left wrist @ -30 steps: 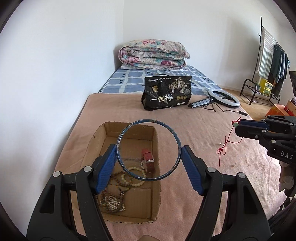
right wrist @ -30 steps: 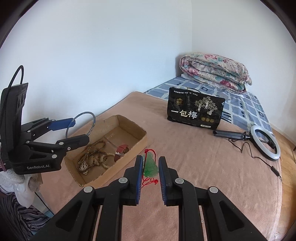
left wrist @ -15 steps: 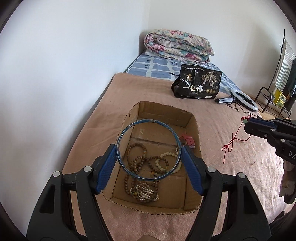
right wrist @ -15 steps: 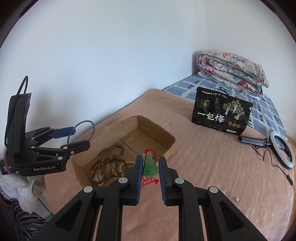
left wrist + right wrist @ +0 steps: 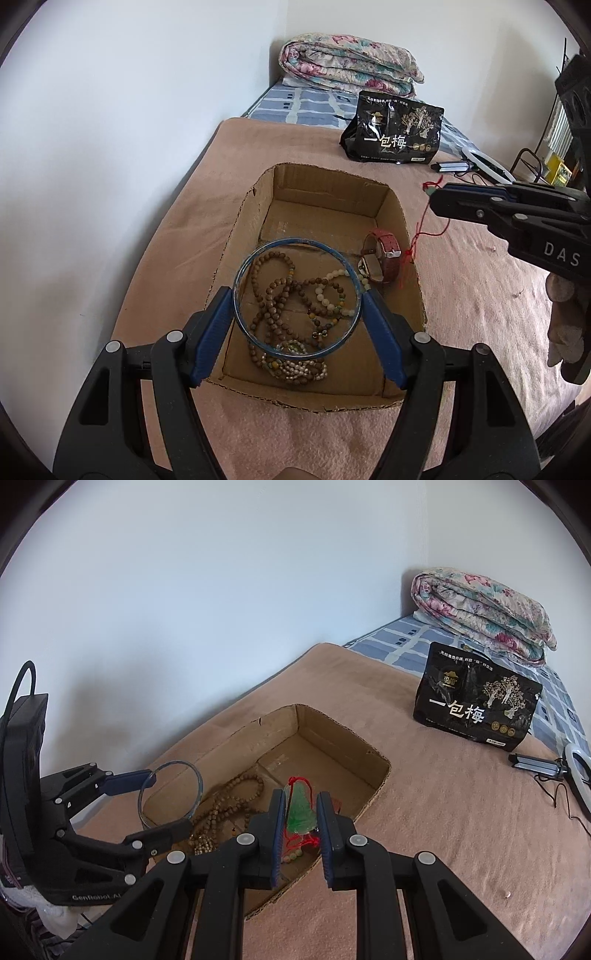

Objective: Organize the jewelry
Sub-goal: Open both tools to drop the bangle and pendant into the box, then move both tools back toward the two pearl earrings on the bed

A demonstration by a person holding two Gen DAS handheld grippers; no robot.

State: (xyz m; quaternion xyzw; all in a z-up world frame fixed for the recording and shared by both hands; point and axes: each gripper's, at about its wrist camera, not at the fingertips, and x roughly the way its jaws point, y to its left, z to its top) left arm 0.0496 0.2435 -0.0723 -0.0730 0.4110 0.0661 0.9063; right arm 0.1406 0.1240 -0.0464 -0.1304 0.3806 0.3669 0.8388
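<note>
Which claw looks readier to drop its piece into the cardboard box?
Left, I'd guess. The left claw holds its blue bangle squarely over the cardboard box; the right claw grips the green pendant nearer the box's edge.

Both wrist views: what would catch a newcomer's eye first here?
First, the blue bangle clamped between the left tool's fingers, above the bead strands in the cardboard box. Next, the green pendant on a red cord, gripped by the right tool over the box's near edge. Behind stands a black snack bag.
</note>
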